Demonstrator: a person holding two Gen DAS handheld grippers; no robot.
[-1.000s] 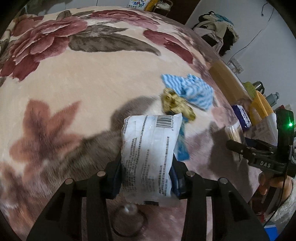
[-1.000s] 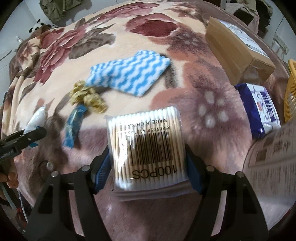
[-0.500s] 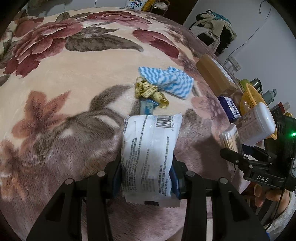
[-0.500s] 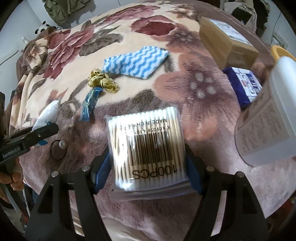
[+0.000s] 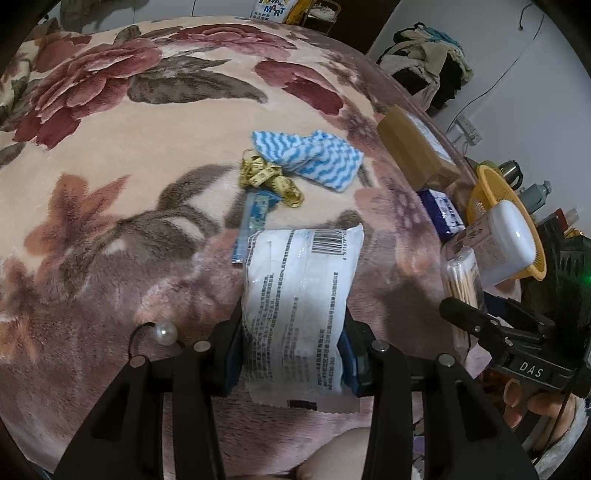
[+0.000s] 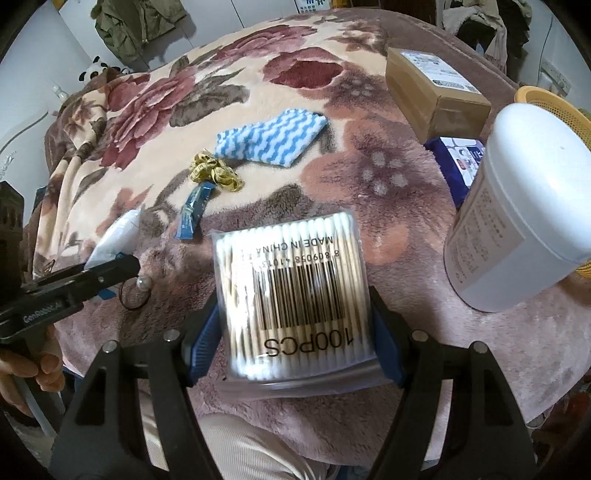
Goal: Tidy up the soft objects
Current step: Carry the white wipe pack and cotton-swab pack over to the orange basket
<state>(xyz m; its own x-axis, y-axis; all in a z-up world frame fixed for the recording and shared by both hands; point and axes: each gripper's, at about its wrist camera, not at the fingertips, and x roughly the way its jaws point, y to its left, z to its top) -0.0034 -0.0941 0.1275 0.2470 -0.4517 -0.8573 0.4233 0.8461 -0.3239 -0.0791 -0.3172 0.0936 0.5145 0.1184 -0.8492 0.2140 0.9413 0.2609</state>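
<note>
While both tools hang over the bed, status as seen:
Left gripper (image 5: 295, 354): blue pads pinch a white plastic packet (image 5: 300, 306) from both sides; barcode at its top, dense small print below, too fine to read.
Left gripper body (image 6: 55, 291): "GenRobot.AI" on the side, seen from the right wrist view; a hand (image 6: 26, 365) wraps the handle.
Right gripper (image 6: 295, 325): pads clamp a clear pack of cotton swabs (image 6: 291, 295); reads "100PCS", "MADE IN CHINA", barcode with digits under it.
Right gripper body (image 5: 524, 354): marked "DAS".
Just below left tool: black hair tie with a pearl bead (image 5: 165, 332) on the floral blanket (image 5: 110, 155).
Further out: blue sachet (image 5: 255, 221), touching a coiled yellow tape measure (image 5: 269, 177), which touches a blue-white wavy cloth (image 5: 314, 158).
Right side: white tub (image 6: 517, 229), label text unreadable, in front of an orange basket (image 5: 491, 184); dark blue tissue pack (image 5: 441, 212); cardboard box (image 6: 436, 88) with a shipping label, unreadable.
Far edge: carton reading "MART" (image 5: 271, 7), partly cut off.
</note>
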